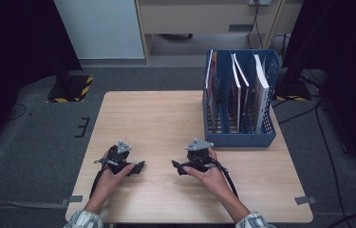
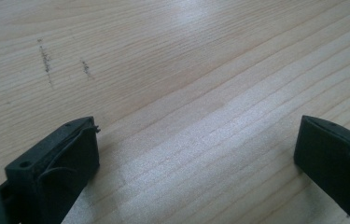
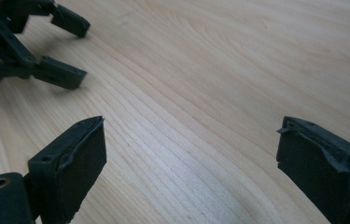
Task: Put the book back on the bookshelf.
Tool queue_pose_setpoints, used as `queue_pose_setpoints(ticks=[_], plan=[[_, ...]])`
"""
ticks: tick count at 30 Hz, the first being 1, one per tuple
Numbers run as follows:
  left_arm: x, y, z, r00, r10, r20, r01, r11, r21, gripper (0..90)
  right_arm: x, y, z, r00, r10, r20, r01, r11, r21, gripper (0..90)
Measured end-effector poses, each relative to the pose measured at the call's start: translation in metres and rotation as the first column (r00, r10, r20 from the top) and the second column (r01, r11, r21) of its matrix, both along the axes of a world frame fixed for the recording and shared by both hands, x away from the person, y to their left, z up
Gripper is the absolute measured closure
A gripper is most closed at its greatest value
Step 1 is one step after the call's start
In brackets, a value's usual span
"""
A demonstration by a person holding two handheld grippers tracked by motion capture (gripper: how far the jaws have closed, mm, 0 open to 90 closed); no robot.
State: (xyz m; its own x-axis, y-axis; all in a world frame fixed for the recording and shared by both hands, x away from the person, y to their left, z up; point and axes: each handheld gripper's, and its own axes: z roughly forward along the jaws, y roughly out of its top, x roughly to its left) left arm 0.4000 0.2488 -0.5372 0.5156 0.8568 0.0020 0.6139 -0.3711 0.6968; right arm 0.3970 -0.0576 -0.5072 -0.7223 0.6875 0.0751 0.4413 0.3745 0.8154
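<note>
Left gripper [image 1: 140, 166]: rested low on the near left part of the table, in the person's left hand [image 1: 114, 176]; its jaws stood wide apart with nothing between them, pointing inward toward the other gripper. In its own view bare wood lay between the two black jaws.
Right gripper [image 1: 177, 166]: sat on the near middle of the table in the person's right hand [image 1: 209, 175], jaws spread wide and empty, pointing back at the left one. In its own view the left gripper [image 3: 46, 46] showed at the upper left, near but not touching.
Gap between grippers: a short stretch of bare tabletop, tips facing each other.
Table [image 1: 156, 118]: light wood, with a few small dark scuff marks [image 2: 46, 60] ahead of the left gripper.
File rack [image 1: 239, 137]: blue, perforated, standing upright at the far right of the table, just beyond the right hand and apart from it.
Rack contents: books or magazines [image 1: 261, 90] stood on edge in its slots, one at the left wall, a pair leaning in the middle, one thicker with a white edge at the right.
Floor [image 1: 33, 137]: grey carpet around the table, cables trailing at the right.
</note>
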Motion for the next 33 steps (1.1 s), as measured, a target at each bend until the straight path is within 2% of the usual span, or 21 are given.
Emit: queue_pose_setpoints(ticks=[8, 16, 21, 24, 29, 33], plan=[[0.000, 0.000, 0.000, 1.0000, 0.000, 0.000, 0.000, 1.0000, 0.000, 0.0, 0.010, -0.001, -0.012, 0.9987, -0.033, -0.039, 0.031, 0.999, -0.043, 9.2], [0.000, 0.000, 0.000, 1.0000, -0.002, 0.000, 0.002, 1.0000, 0.000, 0.0, 0.011, 0.001, -0.021, 0.9971, -0.047, -0.061, 0.042, 0.997, -0.069, 9.2], [0.000, 0.000, 0.000, 1.0000, -0.002, 0.000, 0.002, 1.0000, 0.000, 0.0, 0.012, 0.002, -0.025, 0.9967, -0.057, -0.058, 0.052, 0.995, -0.085, 9.2], [0.000, 0.000, 0.000, 1.0000, -0.001, 0.000, 0.001, 1.0000, 0.000, 0.0, 0.012, 0.004, -0.028, 0.9954, -0.062, -0.073, 0.055, 0.993, -0.103, 9.1], [0.000, 0.000, 0.000, 1.0000, -0.002, 0.000, 0.002, 1.0000, 0.000, 0.0, 0.011, 0.008, -0.032, 0.9969, -0.056, -0.055, 0.047, 0.986, -0.162, 7.8], [0.000, 0.000, 0.000, 1.0000, -0.003, 0.000, 0.003, 1.0000, 0.000, 0.0, 0.010, 0.009, -0.032, 0.9966, -0.059, -0.057, 0.049, 0.986, -0.161, 7.5]])
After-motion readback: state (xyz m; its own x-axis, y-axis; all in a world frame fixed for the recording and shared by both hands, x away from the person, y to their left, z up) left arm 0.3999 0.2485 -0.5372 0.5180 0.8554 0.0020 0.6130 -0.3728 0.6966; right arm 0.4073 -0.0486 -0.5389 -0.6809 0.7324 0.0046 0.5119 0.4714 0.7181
